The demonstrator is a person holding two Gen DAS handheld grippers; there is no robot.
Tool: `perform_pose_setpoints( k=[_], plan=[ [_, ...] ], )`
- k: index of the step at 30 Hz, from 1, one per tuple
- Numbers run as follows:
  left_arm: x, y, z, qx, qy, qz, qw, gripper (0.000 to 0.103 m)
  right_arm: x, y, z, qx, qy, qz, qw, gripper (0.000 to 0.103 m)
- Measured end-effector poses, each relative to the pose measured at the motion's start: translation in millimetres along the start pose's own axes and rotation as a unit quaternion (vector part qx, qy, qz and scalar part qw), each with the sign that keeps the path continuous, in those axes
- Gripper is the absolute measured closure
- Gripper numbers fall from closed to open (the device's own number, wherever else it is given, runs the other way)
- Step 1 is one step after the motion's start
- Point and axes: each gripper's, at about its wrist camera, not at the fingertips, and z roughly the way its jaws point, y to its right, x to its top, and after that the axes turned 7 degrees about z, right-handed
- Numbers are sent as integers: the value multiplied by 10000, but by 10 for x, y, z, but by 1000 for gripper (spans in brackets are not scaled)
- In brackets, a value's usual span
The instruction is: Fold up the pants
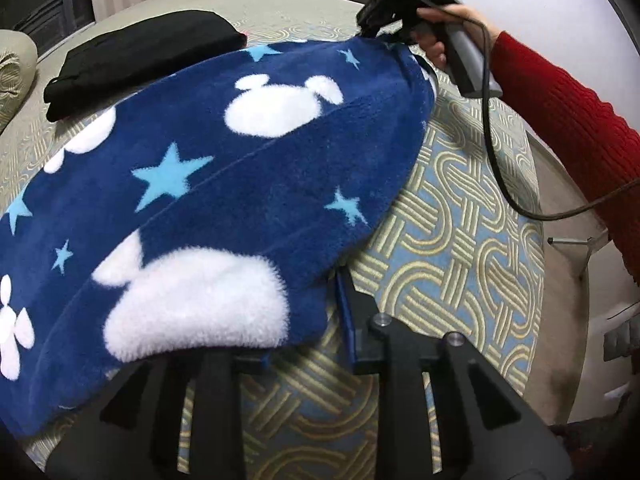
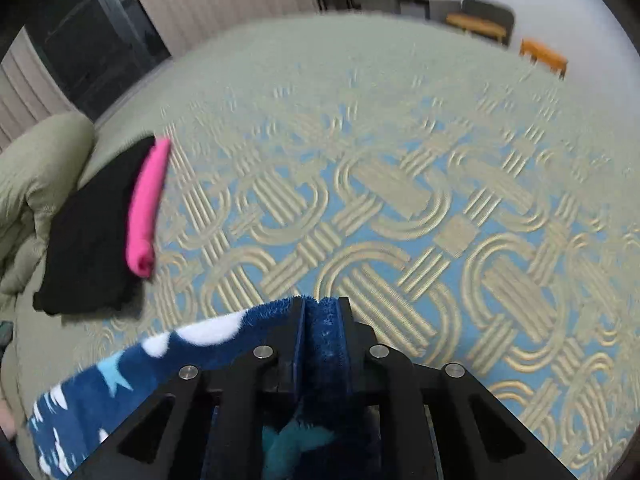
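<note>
Closest to the left wrist camera, the left gripper had its right finger showing bare beside the hem of the fleece pants, while the other finger was buried under the cloth; whether it was clenched on the fabric I could not tell. The pants, navy with white mouse heads and pale blue stars, stretched from that near corner away across the bed, lifted clear of its blue and gold woven cover along the right side. At their far end the right gripper, held by a hand in a red sleeve, pinched the top corner of the pants above the bed.

The right wrist view confirmed it: the right gripper was clamped tight on a bunched edge of the pants, with fleece squeezed between the fingers and trailing off to the lower left. Farther off, near the left edge of the bed, lay a folded black garment with a pink roll lying along its right side. The same black garment appeared beyond the pants in the left view. A pillow lay just past it at the bed's edge.
</note>
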Motion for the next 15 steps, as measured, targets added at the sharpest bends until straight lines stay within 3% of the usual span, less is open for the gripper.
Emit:
perform_pose_setpoints(
  k=[2,4,5,9,15],
  plan=[
    [-27,-27,-38,-34,21,-66,10000,76,-48,-53,-34,-142,75,-301,9994,77],
    [-53,-69,-102,-78,26,-157,9998,74,-83,-55,-187,-270,194,-359,9988,58],
    [-68,-97,-149,-129,21,-219,9997,73,-91,-19,-323,-351,323,-335,9983,55],
    [-143,-245,-353,-111,-43,-724,9973,47,-116,75,-891,-707,870,-296,9933,54],
    [-328,-414,-825,578,58,-1279,9901,46,-436,-385,-1487,-86,1047,-935,9901,54]
  ],
)
